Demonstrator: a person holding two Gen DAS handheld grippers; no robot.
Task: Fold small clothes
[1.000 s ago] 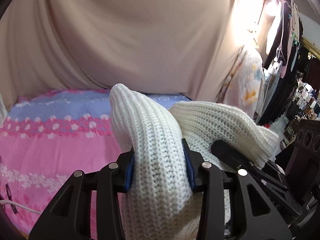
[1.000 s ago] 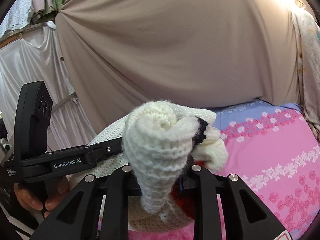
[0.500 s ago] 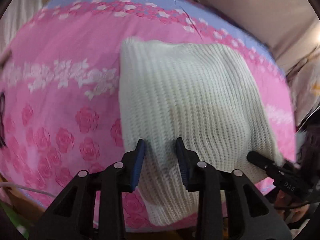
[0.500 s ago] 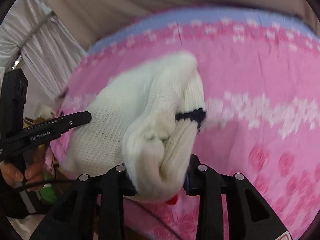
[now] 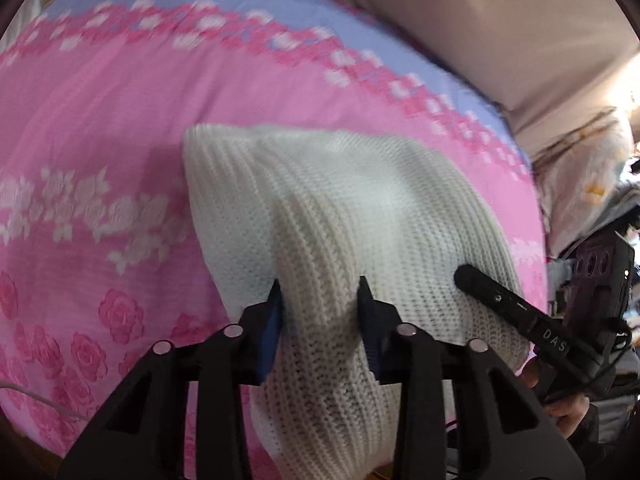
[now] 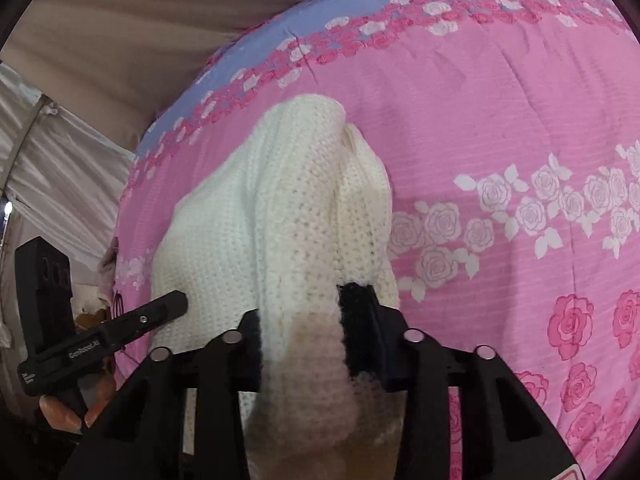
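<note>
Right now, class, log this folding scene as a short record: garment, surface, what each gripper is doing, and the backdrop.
garment: white knitted sweater, laid over the bedspread, near edge bunched up
surface: pink rose-patterned bedspread with a blue band at the far edge
left gripper: shut on a ridge of the sweater's knit
right gripper: shut on a thick bunch of the sweater, a black trim by its right finger
backdrop: beige draped cloth behind the bed
fold state: not yet flat or finished
</note>
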